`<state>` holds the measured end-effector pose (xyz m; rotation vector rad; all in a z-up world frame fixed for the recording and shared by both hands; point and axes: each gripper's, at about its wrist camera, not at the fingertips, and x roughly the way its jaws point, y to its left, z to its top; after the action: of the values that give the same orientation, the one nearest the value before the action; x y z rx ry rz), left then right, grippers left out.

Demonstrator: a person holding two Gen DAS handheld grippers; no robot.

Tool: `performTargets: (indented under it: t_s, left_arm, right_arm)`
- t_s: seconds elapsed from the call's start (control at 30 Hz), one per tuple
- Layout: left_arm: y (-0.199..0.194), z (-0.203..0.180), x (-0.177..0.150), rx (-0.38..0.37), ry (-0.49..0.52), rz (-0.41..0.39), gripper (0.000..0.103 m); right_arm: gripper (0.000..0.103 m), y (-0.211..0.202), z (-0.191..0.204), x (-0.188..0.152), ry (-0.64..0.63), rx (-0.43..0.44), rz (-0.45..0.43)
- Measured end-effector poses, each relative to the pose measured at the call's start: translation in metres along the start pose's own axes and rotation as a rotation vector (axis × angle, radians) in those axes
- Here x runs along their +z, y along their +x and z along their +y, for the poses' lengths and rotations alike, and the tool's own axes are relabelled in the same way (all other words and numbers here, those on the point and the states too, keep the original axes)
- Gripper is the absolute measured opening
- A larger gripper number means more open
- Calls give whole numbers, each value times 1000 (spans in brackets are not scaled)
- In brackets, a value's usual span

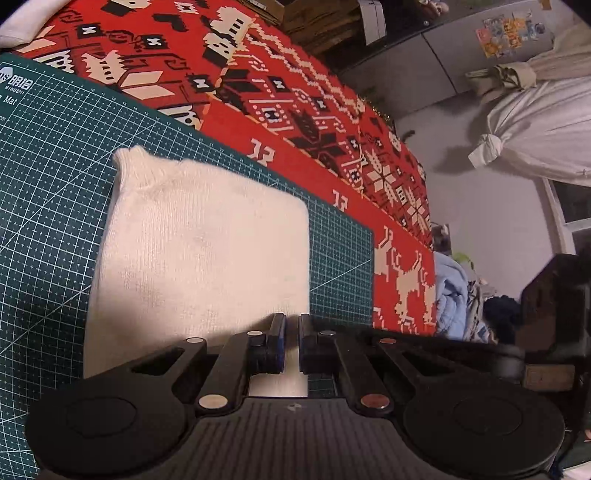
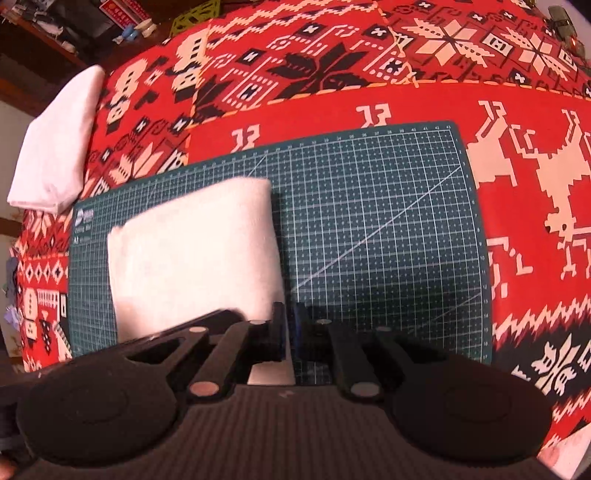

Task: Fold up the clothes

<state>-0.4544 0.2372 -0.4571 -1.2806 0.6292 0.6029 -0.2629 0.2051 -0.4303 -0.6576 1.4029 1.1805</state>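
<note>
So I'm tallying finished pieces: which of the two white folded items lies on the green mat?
The knit garment just ahead of both grippers lies on the cutting mat. The other, a smooth white bundle, sits off the mat on the red patterned cloth, at its far-left edge.

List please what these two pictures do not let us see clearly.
- Near edge of the white knit garment: left wrist view, covered by the left gripper.
- Whether the right gripper pinches cloth: right wrist view, blurred.
- Fridge stickers: left wrist view, too small.
</note>
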Motion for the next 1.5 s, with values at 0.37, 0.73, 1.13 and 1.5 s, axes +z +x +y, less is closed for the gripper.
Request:
performTargets:
  t_s: [0.37,0.73,1.13,1.5]
  left_arm:
    - [-8,6,-28,7,-28,47,5]
    - [-18,10,-61,12,-30,79,5]
    - [-27,16,-90,12,-19,123,5]
    - [-41,14,-92,-1,-2,126,5]
  right_arm:
    - [6,-4,-2,-44,-43,2,52]
    - [6,-11,-8,-92,8,17,43]
    - [6,-10,-25,-136,92,95,54]
    - [7,-18,-40,-144,129,117,56]
